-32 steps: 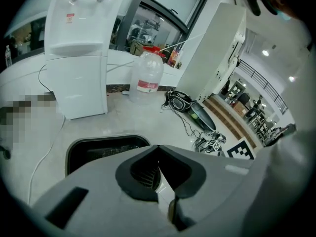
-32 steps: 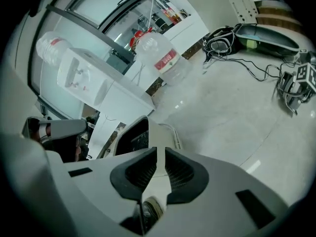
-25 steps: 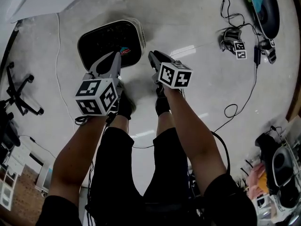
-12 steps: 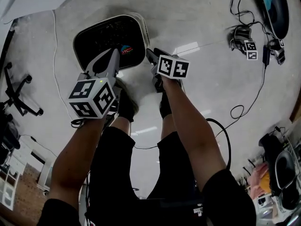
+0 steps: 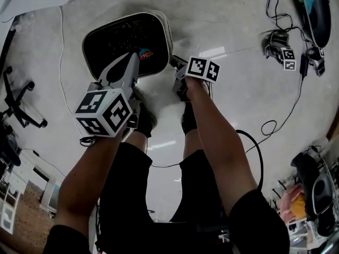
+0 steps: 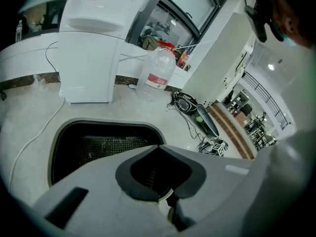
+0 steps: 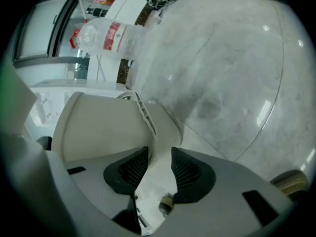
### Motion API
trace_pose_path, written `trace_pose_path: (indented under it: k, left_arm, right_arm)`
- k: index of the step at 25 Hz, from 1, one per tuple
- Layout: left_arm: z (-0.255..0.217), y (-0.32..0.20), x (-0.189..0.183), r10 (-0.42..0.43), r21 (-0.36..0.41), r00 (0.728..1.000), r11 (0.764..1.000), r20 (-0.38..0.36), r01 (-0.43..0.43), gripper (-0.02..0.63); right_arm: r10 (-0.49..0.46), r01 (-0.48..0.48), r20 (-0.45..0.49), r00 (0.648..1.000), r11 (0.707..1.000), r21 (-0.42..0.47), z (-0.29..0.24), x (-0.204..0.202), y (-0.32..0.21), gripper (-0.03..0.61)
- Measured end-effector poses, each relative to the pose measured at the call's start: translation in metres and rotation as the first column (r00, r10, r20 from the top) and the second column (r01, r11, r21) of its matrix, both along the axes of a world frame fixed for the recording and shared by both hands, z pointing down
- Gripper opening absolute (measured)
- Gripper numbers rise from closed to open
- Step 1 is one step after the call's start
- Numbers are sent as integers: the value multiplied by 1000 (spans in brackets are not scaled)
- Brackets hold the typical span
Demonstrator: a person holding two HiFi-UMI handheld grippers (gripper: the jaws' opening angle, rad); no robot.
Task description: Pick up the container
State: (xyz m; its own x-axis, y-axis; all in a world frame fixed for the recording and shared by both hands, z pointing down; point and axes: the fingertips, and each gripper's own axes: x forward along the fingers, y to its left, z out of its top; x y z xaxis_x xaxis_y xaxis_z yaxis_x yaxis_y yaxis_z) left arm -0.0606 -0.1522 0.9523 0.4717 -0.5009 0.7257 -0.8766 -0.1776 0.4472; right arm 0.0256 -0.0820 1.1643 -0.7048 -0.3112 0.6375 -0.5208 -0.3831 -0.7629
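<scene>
Head view: the container (image 5: pixel 166 32), a white tub with a black mesh-lined inside, stands on the pale floor (image 5: pixel 233 15) in the upper left-centre of the frame. The left gripper (image 5: pixel 131 58) hangs over the tub's lower edge, its tips above the dark inside. The right gripper (image 5: pixel 176 65) sits at the tub's right rim, just right of centre.

In the left gripper view the left gripper (image 6: pixel 158 149) is clenched, its jaws together with nothing between them; the container (image 6: pixel 58 132) opens just beyond, in the lower left. Further up, a large clear water bottle (image 6: pixel 157 73) stands beside a white appliance (image 6: pixel 91 58).

In the right gripper view the right gripper (image 7: pixel 159 164) is released: its jaws have just been opening and stand wide apart, with the thin white rim of the container (image 7: pixel 98 127) running down between the ribbed pads, neither pad squeezing it. The bottle (image 7: pixel 111 36) shows at the upper left.
</scene>
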Motion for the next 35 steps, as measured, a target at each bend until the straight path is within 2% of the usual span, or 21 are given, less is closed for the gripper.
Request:
trace_pose_path:
  k: [4, 7, 9, 11, 16, 23, 28, 35]
  left_arm:
    - [2, 0, 1, -4, 0, 1000, 1000, -8, 4, 9]
    - [0, -2, 3, 21, 24, 1000, 999, 6, -22, 8]
    - [-4, -3, 7, 67, 54, 997, 996, 30, -68, 9]
    - [-6, -4, 9, 77, 65, 997, 995, 31, -79, 8]
    - [-15, -1, 7, 61, 60, 998, 996, 23, -62, 8]
    - [-31, 11, 1, 60, 45, 998, 997, 26, -61, 9]
    - [-39, 14, 5, 43, 45, 999, 998, 15, -43, 9]
    - [-44, 6, 16, 37, 21, 999, 999, -9, -37, 9]
  right_arm:
    - [27, -25, 47, 999, 999, -29, 2, -2, -1, 127]
    - [72, -67, 93, 993, 996, -57, 1, -4, -2, 95]
    - [72, -66, 91, 993, 996, -67, 0, -6, -4, 60]
    - [52, -47, 71, 996, 996, -70, -1, -5, -5, 57]
    - [10, -14, -46, 999, 997, -81, -12, 2, -5, 54]
    - [4, -10, -208, 978, 1000, -27, -58, 25, -12, 51]
    - [-3, 12, -342, 940, 1000, 25, -99, 35, -11, 49]
    - [37, -10, -475, 879, 998, 60, -143, 38, -6, 44]
